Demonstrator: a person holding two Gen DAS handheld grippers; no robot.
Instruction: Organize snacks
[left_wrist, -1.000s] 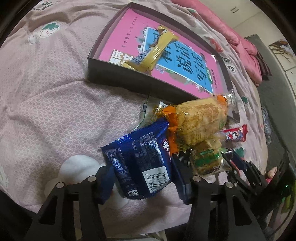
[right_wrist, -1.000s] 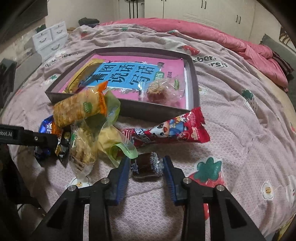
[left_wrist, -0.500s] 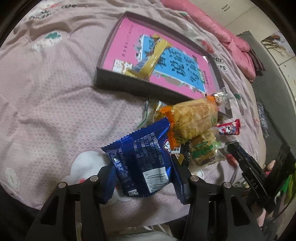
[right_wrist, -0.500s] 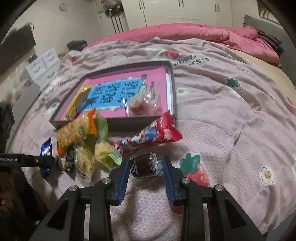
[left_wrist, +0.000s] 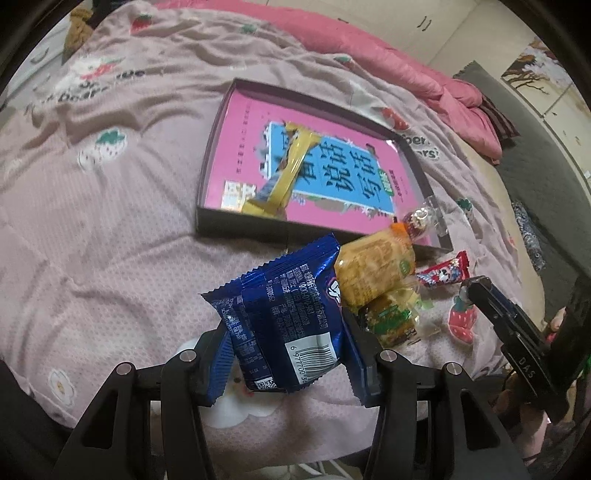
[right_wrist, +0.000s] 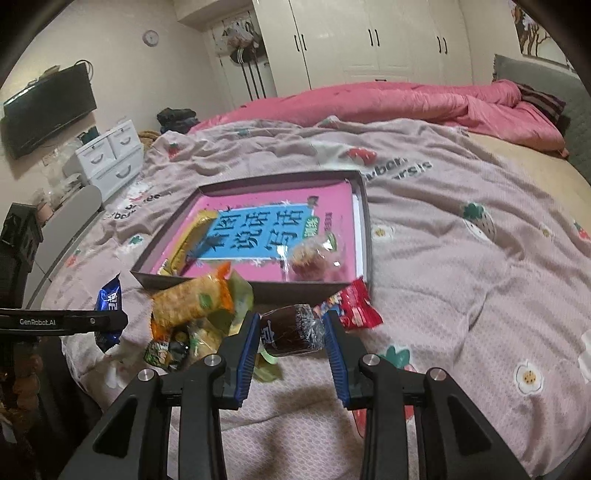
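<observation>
My left gripper is shut on a blue snack packet and holds it above the bedspread. In the right wrist view my right gripper is shut on a small dark brown wrapped sweet, also lifted. Beyond both lies a dark shallow box with a pink and blue book inside. On the book rest a yellow bar and a clear-wrapped sweet. In front of the box lie an orange-ended cracker pack, a green-labelled pack and a red wrapper.
Everything lies on a bed with a pale pink strawberry-print cover. A bright pink quilt is bunched along the far side. White drawers, a wall television and wardrobes stand beyond the bed.
Both grippers have risen with their snacks still held. The box and the pile of snacks look farther away and lower in both views, and more of the room shows.
</observation>
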